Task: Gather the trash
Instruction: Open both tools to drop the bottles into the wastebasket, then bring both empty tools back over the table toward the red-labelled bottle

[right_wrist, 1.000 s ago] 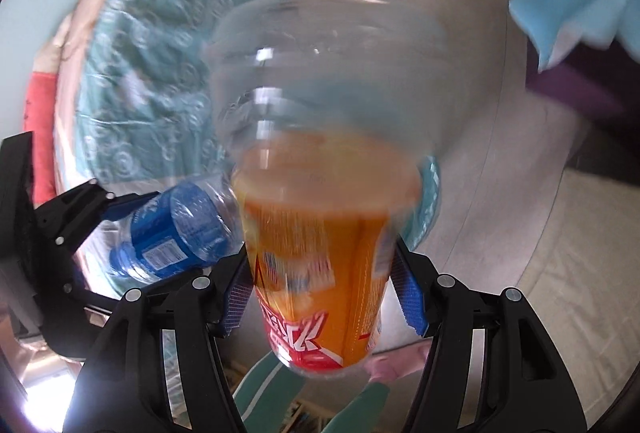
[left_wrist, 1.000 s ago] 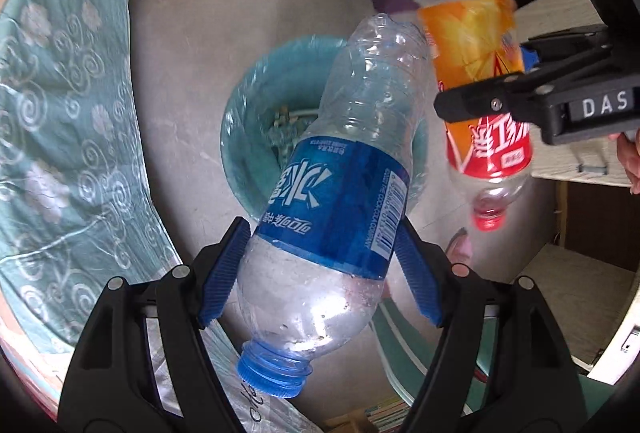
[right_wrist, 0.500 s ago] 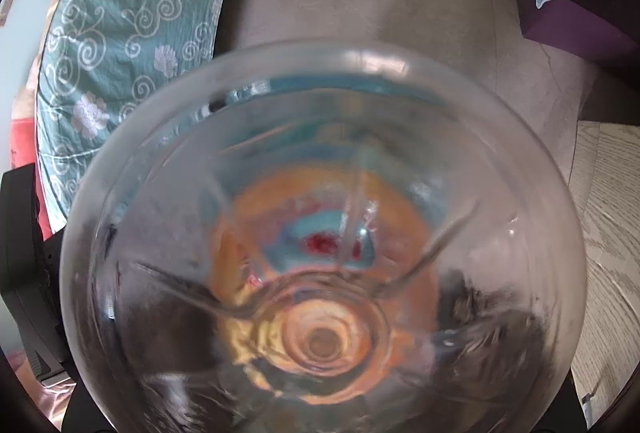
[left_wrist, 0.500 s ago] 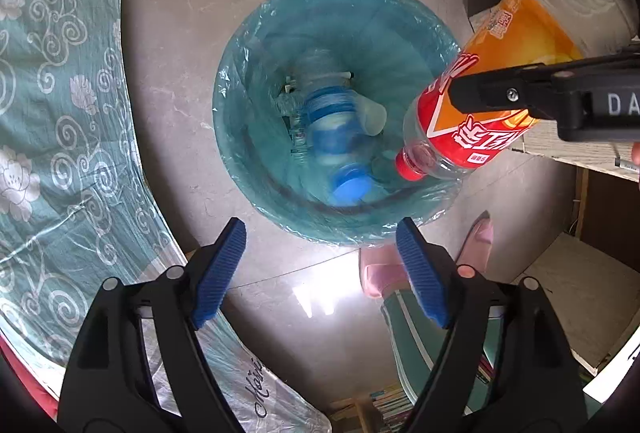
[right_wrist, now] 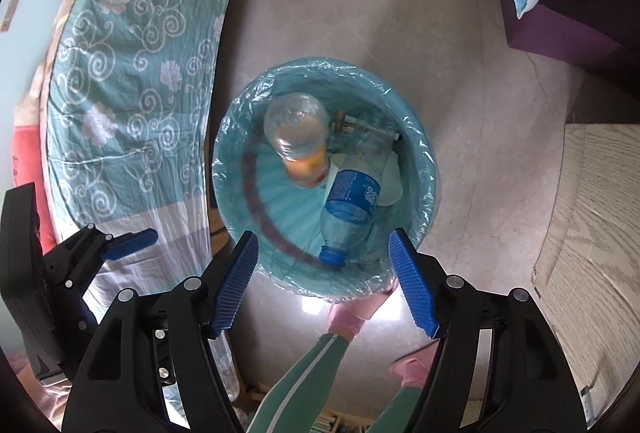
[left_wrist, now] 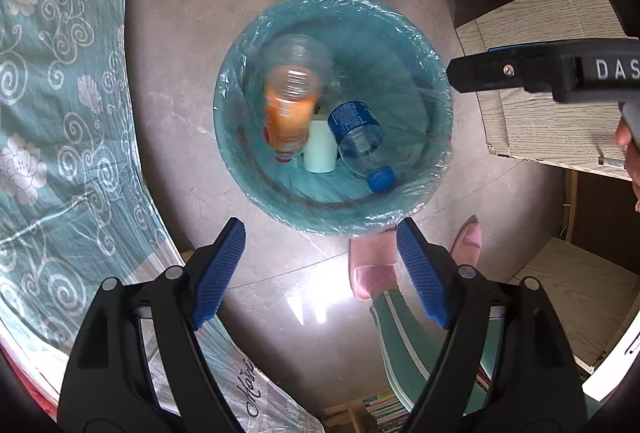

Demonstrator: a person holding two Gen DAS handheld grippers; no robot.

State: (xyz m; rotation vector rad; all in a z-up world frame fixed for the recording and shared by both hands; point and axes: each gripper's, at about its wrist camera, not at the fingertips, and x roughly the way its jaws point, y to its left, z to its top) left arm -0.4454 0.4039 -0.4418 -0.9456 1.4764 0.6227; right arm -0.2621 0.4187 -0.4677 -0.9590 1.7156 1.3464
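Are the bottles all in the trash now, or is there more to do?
Both bottles look binned: the orange-label bottle and the blue-label bottle lie inside the lined trash bin, beside a pale cup. Nothing is in hand: the left gripper and right gripper hang open and empty above the bin. No loose trash shows on the floor in these views, so little seems left here.

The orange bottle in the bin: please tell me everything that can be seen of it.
The orange bottle is clear plastic with an orange label, red toward its neck. It is inside the bin, which is lined with a thin bag. It stands steeply, neck down and clear base up, looking slightly blurred. It is at the left side, beside a pale cup and the blue water bottle. No gripper holds it. Its cap is not clearly visible.
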